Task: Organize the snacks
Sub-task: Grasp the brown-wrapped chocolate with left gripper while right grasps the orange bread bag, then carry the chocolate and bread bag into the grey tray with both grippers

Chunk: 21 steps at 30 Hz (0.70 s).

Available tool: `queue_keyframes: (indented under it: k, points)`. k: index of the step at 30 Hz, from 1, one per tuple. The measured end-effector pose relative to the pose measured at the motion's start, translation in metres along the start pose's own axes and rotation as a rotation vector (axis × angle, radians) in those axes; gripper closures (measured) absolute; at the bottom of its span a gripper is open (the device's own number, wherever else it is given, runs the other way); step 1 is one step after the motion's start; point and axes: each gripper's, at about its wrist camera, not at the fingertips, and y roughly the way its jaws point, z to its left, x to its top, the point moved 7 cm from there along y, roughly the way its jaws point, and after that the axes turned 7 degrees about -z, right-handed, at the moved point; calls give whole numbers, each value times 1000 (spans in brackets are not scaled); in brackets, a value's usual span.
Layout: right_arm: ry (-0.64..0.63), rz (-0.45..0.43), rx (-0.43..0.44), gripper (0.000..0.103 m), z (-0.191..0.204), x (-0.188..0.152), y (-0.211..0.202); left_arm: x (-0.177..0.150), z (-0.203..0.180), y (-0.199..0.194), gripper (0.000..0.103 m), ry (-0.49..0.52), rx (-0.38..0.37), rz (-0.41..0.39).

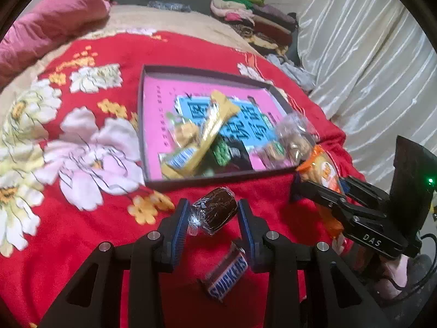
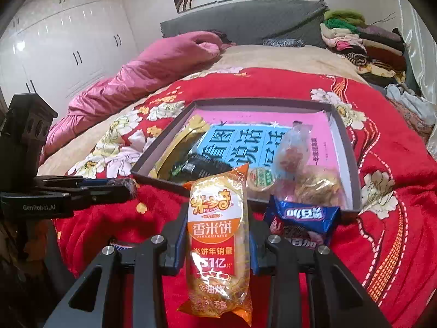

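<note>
Your left gripper has its blue pads closed part-way on a brown foil-wrapped candy, which sits between them just above the red flowered blanket. Below it, near the right finger, a Snickers bar lies on the blanket; only the left wrist view shows it clearly. Beyond the candy sits the shallow box with its pink and blue lining, already holding a gold bar, a green packet and several clear-wrapped snacks. At the far right of that view your right gripper comes in from the side, clamped on an orange rice cracker pack.

The right wrist view gives the pack's full face: the rice cracker pack stands upright between the right gripper fingers, held firmly at its middle, in front of the box's near wall. To its right a blue cookie packet lies on the blanket against the box's near wall, hidden from the other camera. At far left your left gripper shows side-on; the candy there is probably the blurred wrapper at its tip.
</note>
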Motion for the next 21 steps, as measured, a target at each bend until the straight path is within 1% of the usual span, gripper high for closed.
queue_keyframes:
  k: [5, 8, 14, 21]
  points:
    - [7, -23, -6, 67, -3, 9, -1, 16, 3, -1, 66, 5, 17, -40]
    - [11, -36, -8, 67, -4, 16, 1, 23, 1, 0, 66, 11, 6, -54]
    - [17, -51, -2, 67, -4, 27, 7, 29, 0, 5, 66, 9, 10, -64]
    - [9, -62, -1, 67, -1, 37, 14, 42, 13, 10, 66, 2, 42, -86]
